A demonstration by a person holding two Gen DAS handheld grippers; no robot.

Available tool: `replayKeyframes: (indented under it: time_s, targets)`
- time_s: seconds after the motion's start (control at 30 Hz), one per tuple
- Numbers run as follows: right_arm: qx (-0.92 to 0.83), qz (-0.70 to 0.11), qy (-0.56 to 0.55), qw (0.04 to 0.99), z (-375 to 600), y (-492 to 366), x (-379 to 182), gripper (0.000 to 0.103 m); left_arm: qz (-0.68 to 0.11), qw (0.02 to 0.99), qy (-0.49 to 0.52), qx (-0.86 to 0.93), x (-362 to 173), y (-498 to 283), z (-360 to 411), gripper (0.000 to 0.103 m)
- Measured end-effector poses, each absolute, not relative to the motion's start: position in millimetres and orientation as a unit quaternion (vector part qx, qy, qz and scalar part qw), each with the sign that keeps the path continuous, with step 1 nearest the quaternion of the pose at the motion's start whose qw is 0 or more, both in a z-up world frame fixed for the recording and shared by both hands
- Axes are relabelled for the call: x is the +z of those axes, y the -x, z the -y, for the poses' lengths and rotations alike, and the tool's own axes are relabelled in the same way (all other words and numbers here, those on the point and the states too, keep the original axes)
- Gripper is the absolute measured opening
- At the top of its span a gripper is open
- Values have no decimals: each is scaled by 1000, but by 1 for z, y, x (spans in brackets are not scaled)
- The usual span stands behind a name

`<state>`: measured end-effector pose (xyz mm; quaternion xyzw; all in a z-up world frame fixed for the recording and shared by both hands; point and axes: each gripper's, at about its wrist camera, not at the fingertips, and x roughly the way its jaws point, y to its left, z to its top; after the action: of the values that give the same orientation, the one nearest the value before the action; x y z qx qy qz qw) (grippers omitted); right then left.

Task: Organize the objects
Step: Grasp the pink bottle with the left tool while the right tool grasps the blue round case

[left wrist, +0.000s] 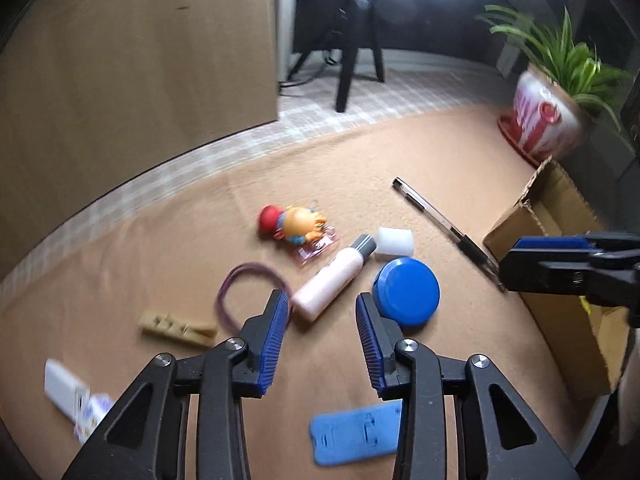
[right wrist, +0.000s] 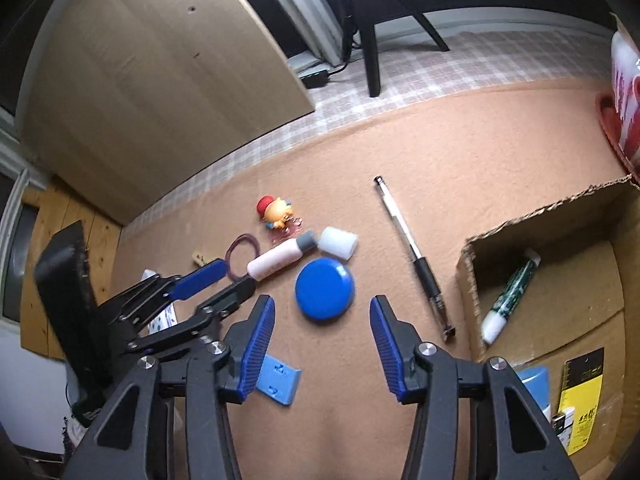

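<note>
Tan felt cloth [left wrist: 400, 152] covers the work surface, with checked flooring beyond its far edge and a potted plant [left wrist: 552, 92] at the far right corner. Mid-cloth lie a pink bottle [left wrist: 328, 280] with grey cap, a blue round lid [left wrist: 406, 292] just beside it, a white cap [left wrist: 394, 240] behind both, a toy figure [left wrist: 292, 226], a purple rubber band [left wrist: 240, 292], a wooden clothespin [left wrist: 176, 326] and a black pen [left wrist: 440, 228]. A blue flat plastic piece [left wrist: 354, 436] rests near the front edge. An open cardboard box [right wrist: 520, 232] at the right edge holds a green-and-white tube [right wrist: 510, 296]. Left gripper [left wrist: 322, 304] hangs above the cloth, jaws partly spread, nothing between them, the bottle's base just beyond its left finger. Right gripper [right wrist: 322, 310] likewise stands partly spread and empty, the round lid just ahead of its fingertips.
</note>
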<state>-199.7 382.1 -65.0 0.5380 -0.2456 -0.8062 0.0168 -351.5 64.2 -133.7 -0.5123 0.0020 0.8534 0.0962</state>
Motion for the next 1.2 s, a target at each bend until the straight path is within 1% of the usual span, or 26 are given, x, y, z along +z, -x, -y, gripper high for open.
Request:
replayKeyframes:
  time_s: [0.07,0.13,0.2,0.27,0.7,0.8,0.93,1.1,1.2]
  targets:
    - [-807,246,-537,16,-385,202,-64,46,-9,105,520,848,-141,360,-71,38]
    - [-808,245,-536,15,-387,204,-62,46,-14,108,520,847,-145,366,-75,31]
    - [-809,241,-536,14,-387,207,-62,46,-14,107,521,847,-148,372,-78,21]
    - [-811,235,-535,9,-386,208,-62,46,-12,113,521,846,-151,374,-79,20]
    - [-800,191,-568,25,-362,236,-79,46,0,123,522,844,-153,360,-72,19]
    - [-797,175,-578,15,-358,242,-86,46,3,120,523,844,-152,348,-67,19]
    - [-792,153,-591,7,-351,250,-96,46,-23,111,528,841,-149,329,-63,19]
    - [-786,138,-603,10,-342,257,-109,46,-26,103,534,839,-148,305,-56,19]
    - [-786,122,-605,9,-336,260,-113,46,-13,92,537,838,-147,288,-46,19]
